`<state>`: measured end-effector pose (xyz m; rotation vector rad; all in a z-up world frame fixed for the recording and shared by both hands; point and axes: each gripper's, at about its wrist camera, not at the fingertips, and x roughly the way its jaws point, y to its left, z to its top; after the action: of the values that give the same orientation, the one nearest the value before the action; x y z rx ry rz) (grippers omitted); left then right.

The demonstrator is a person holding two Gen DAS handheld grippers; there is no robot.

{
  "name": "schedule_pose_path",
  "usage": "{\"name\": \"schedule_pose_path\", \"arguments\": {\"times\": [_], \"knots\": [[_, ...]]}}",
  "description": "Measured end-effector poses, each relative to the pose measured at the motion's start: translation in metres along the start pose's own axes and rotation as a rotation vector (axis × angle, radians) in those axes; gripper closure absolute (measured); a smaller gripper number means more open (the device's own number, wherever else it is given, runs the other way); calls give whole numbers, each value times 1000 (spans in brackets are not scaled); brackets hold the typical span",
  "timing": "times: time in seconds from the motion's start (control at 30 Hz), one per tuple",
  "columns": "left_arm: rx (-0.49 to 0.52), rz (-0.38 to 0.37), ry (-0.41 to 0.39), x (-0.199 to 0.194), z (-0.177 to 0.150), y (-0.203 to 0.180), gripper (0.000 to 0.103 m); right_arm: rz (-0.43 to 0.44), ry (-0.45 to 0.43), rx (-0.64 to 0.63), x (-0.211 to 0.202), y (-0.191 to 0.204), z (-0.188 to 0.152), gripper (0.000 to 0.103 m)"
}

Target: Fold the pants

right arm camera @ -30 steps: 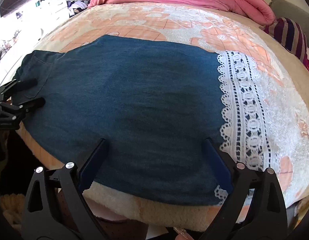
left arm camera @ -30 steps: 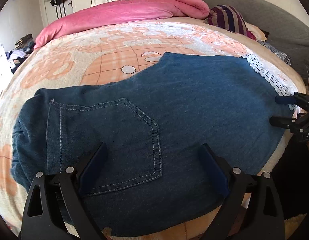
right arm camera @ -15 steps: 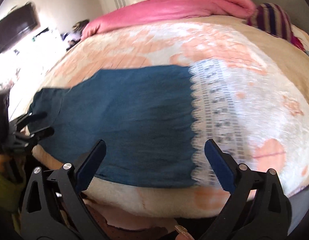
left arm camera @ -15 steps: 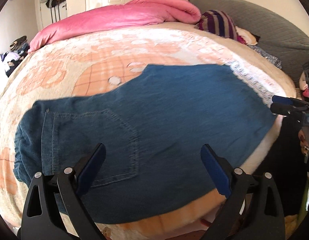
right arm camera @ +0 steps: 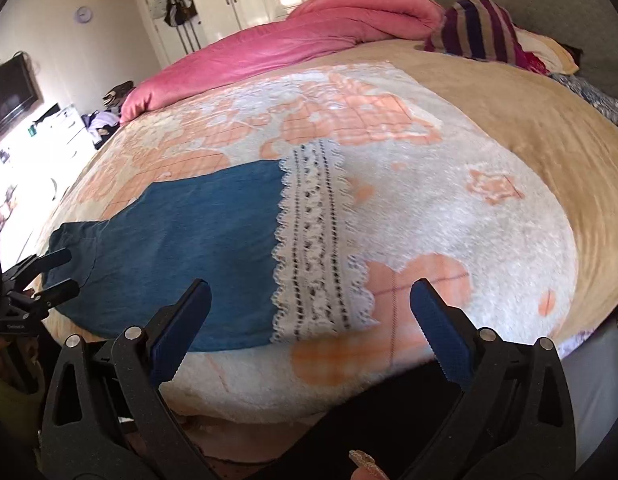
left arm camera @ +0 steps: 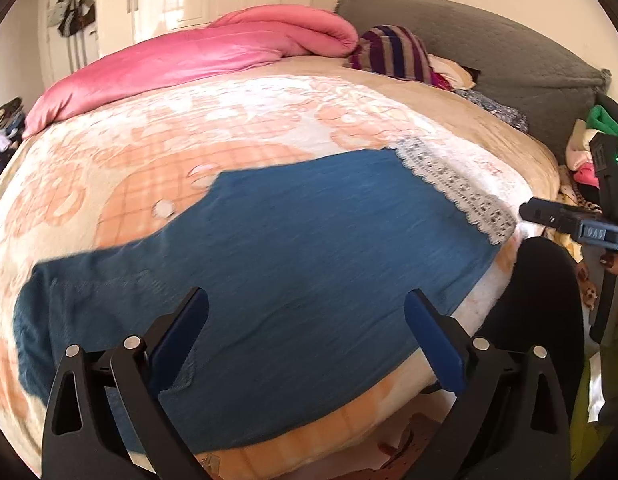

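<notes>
Denim pants (left arm camera: 293, 264) with a white lace hem (right arm camera: 313, 256) lie flat, folded lengthwise, along the near edge of the bed (left arm camera: 245, 120), presumably laid out for the next fold. The left gripper (left arm camera: 307, 340) hovers over the waist end, jaws spread wide, holding nothing. The right gripper (right arm camera: 309, 332), at about 3 o'clock from it, is equally wide open and empty near the hem. A pink duvet (left arm camera: 197, 56) lies at 12 o'clock.

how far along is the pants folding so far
Done: the denim pants lie flat on the blanket, lace hem spread out. In hand: nothing; the left gripper and right gripper are open above the bed. Left: every visible crosswise fold.
</notes>
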<state>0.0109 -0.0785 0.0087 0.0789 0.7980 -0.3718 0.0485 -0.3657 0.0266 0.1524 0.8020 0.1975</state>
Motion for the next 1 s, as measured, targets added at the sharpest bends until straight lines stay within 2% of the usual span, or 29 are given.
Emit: {"name": "schedule_pose_path", "arguments": {"times": [0.47,0.73,1.0], "knots": [[167,-98,23,52,80,-52,4,59,51,55,25,-4,-10,9],[174,-147,93,115,126,-65,4,73,51,84,35,-7,-8,9],[234,-179,125,170,155,-84,4,88,58,128,47,-15,-8,9]]}}
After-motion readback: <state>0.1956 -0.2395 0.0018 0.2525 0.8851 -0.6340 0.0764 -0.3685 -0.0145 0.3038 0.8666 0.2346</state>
